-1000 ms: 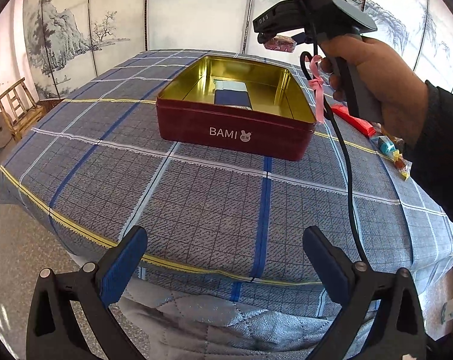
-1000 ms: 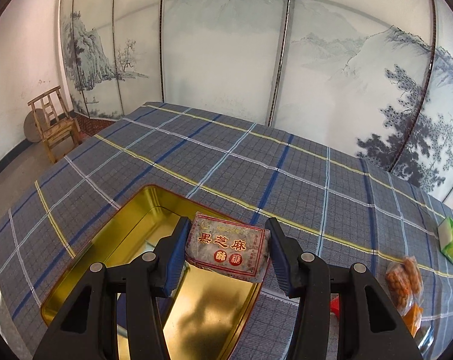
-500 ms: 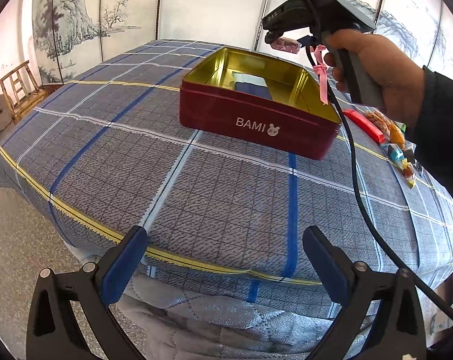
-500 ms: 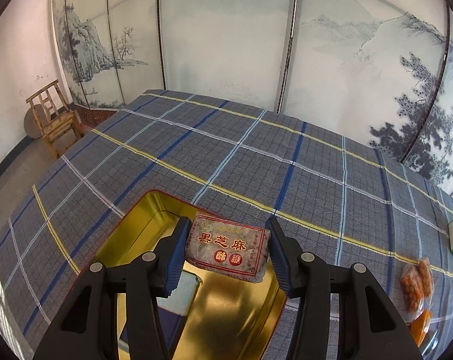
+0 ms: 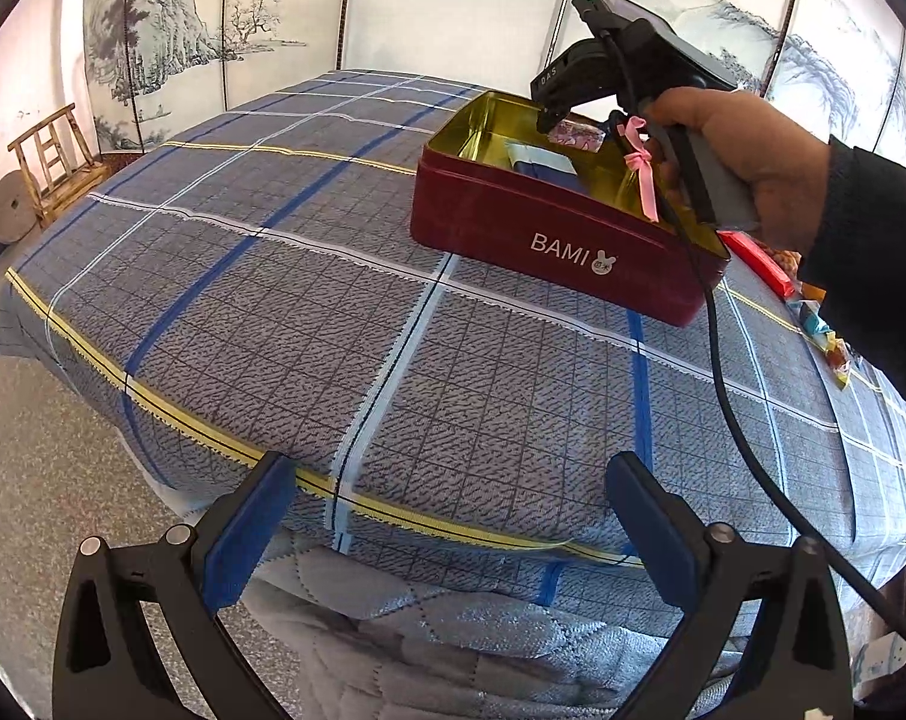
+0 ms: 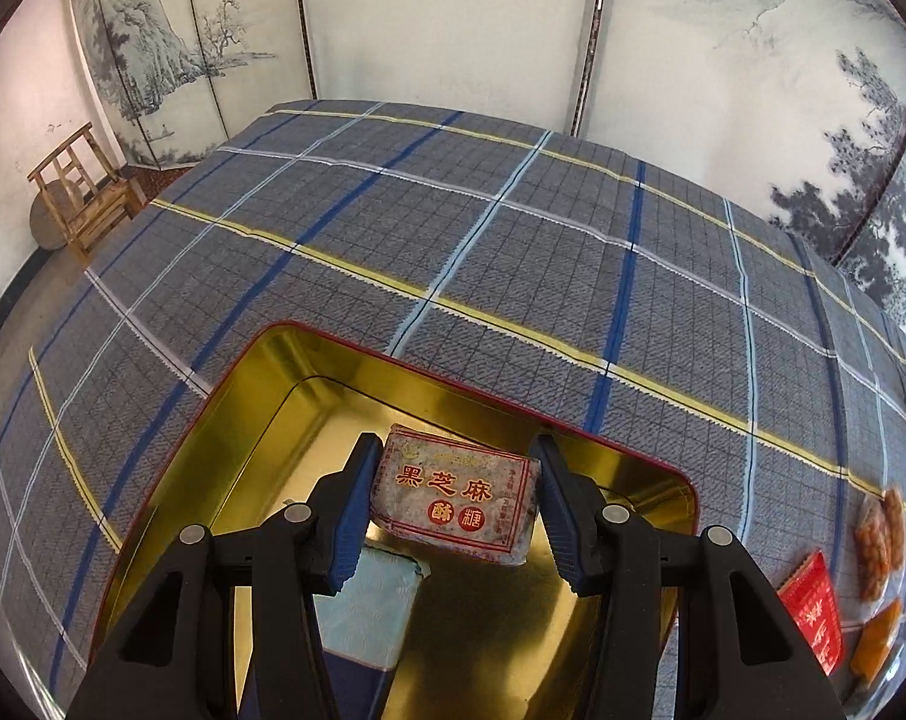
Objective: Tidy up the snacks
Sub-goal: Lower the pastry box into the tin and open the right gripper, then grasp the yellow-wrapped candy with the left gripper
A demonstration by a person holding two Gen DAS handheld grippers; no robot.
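Looking along the left tongs (image 5: 447,531), the left wrist view shows both blue pads spread wide with nothing between them, poised over the near edge of the plaid-covered surface (image 5: 345,312). A dark red tin (image 5: 564,240) marked BAMI stands on the cloth, lid off, gold interior exposed. A blue and pale packet (image 5: 543,163) lies inside it. A hand (image 5: 747,162) in a dark sleeve holds the right tongs (image 5: 564,129) above the tin's far side, nose tilted down, with a pinkish wrapped snack visible at the tips. A pink ribbon (image 5: 640,171) hangs from the handle, and a black cable (image 5: 723,372) trails toward the near right. Loose snacks (image 5: 813,312) lie on the cloth right of the tin.

From the right wrist view, the right tongs (image 6: 453,498) are clenched on a grey snack packet (image 6: 456,495) with red and gold Chinese lettering; both blue pads press its short ends. The packet hangs inside the outline of the tin (image 6: 261,408), above the gold floor and clear of it. A pale blue packet (image 6: 372,606) rests on the tin floor, below and left of the held packet. At the right edge, a red sachet (image 6: 816,609) and orange snack bags (image 6: 879,534) lie on the cloth, outside the tin.
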